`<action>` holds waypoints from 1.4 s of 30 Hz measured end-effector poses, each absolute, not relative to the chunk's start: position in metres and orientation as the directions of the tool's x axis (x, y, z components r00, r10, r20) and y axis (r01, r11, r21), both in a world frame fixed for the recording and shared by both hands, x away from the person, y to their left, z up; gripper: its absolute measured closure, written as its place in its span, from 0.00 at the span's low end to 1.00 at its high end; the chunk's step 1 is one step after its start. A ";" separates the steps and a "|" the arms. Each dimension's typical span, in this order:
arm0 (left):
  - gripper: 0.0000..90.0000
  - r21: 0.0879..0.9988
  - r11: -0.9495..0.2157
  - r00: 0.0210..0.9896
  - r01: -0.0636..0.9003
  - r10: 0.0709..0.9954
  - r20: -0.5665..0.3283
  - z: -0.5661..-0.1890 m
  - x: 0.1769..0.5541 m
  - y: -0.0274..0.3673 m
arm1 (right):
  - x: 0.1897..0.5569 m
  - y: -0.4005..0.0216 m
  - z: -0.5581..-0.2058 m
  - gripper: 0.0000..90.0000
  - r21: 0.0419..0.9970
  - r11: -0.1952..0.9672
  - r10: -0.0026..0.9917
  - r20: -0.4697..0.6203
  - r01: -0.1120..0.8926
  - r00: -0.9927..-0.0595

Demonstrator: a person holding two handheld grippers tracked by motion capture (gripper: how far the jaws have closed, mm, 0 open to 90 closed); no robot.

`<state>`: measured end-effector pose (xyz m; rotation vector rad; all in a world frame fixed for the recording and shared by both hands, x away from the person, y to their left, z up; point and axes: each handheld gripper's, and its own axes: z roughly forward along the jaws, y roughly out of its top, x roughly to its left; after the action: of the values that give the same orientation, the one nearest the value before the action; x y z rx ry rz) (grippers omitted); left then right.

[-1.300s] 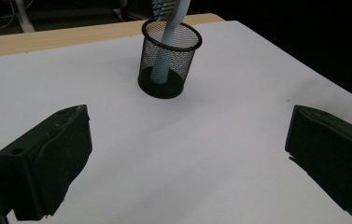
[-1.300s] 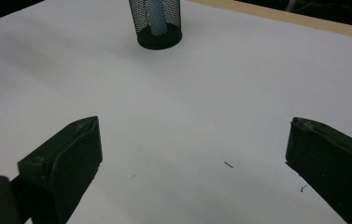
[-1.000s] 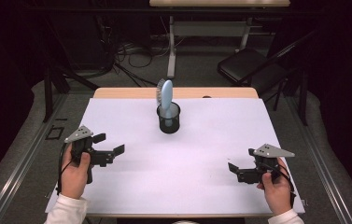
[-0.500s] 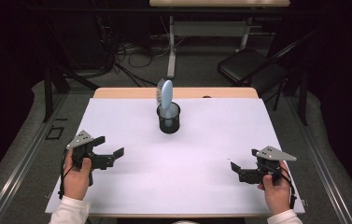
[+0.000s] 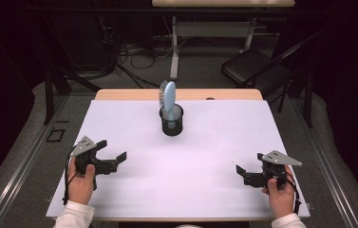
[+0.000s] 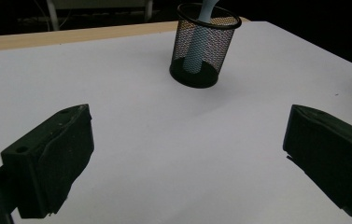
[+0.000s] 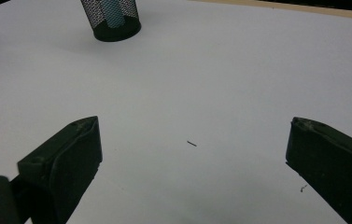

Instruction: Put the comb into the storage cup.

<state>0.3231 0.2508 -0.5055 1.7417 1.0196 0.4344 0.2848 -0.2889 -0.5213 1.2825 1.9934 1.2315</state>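
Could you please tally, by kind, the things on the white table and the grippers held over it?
Black mesh cup: 1
Light blue hairbrush standing in the cup: 1
Grippers, left gripper and right gripper, both open and empty: 2
Total: 4

table (image 5: pixel 119 95): white sheet (image 5: pixel 200 180) | on it: mesh cup (image 5: pixel 171 120)

Black folding chair (image 5: pixel 257 71) beyond the white table (image 5: pixel 205 156)

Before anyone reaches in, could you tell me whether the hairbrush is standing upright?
Upright: the hairbrush stands handle-down in the mesh cup, its head above the rim.
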 end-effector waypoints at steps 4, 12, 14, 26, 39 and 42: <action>0.02 0.895 -0.115 0.574 0.430 0.801 -0.173 -0.510 0.324 0.252 | 0.286 -0.291 -0.525 0.04 0.868 0.156 0.890 0.083 0.471 -0.448; 0.02 0.894 -0.088 0.565 0.440 0.801 -0.199 -0.518 0.326 0.253 | 0.289 -0.292 -0.529 0.04 0.863 0.152 0.894 0.087 0.481 -0.439; 0.02 0.892 -0.081 0.561 0.444 0.802 -0.207 -0.520 0.327 0.254 | 0.289 -0.293 -0.530 0.04 0.863 0.157 0.893 0.083 0.480 -0.441; 0.02 0.886 -0.086 0.553 0.455 0.807 -0.206 -0.528 0.329 0.254 | 0.291 -0.292 -0.536 0.04 0.860 0.158 0.894 0.084 0.485 -0.441; 0.02 0.881 -0.099 0.561 0.462 0.802 -0.204 -0.531 0.330 0.250 | 0.292 -0.290 -0.538 0.04 0.856 0.169 0.892 0.079 0.489 -0.446; 0.02 0.881 -0.100 0.564 0.462 0.800 -0.205 -0.531 0.330 0.250 | 0.292 -0.291 -0.538 0.04 0.856 0.170 0.891 0.077 0.488 -0.447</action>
<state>0.3297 0.2501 -0.5314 1.7406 1.0518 0.3996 0.2924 -0.2907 -0.5377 1.3007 2.0062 1.2028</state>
